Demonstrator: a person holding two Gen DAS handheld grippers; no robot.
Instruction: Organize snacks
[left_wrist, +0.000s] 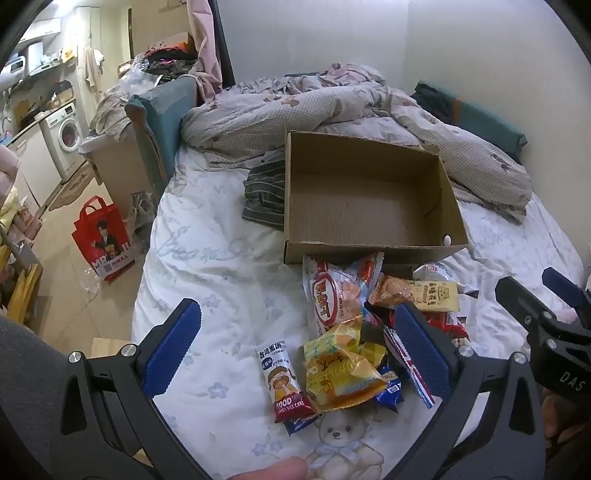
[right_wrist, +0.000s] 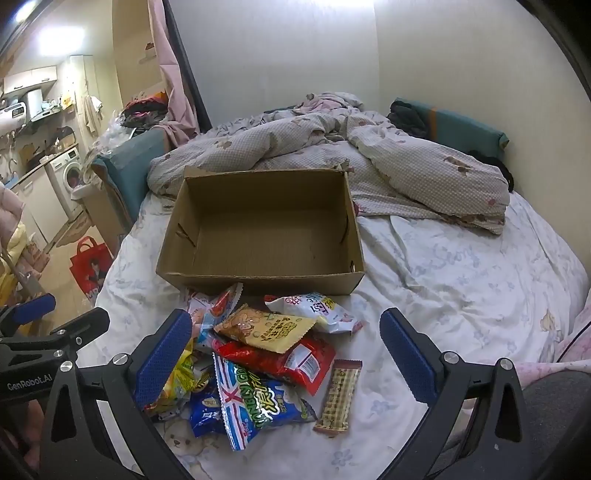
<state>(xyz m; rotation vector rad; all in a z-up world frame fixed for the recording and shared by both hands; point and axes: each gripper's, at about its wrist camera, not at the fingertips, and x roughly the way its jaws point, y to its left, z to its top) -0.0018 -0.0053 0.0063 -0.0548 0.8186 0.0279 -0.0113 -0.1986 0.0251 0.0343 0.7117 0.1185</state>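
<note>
A heap of snack packets (left_wrist: 351, 339) (right_wrist: 258, 354) lies on the white bed sheet just in front of an empty cardboard box (left_wrist: 369, 195) (right_wrist: 262, 229). My left gripper (left_wrist: 295, 347) hovers open over the heap's left part, above a yellow packet (left_wrist: 340, 373) and a rice cake bar (left_wrist: 282, 380). My right gripper (right_wrist: 286, 354) hangs open over the heap's right part, above a red packet (right_wrist: 284, 358) and a blue packet (right_wrist: 251, 398). A brown bar (right_wrist: 338, 398) lies at the heap's right edge. Neither gripper holds anything. Each gripper shows at the edge of the other's view.
A rumpled quilt (left_wrist: 332, 107) (right_wrist: 332, 155) lies behind the box, with striped clothing (left_wrist: 266, 192) at the box's left. The bed's left edge drops to a floor with a red bag (left_wrist: 103, 240). A wall runs along the right side.
</note>
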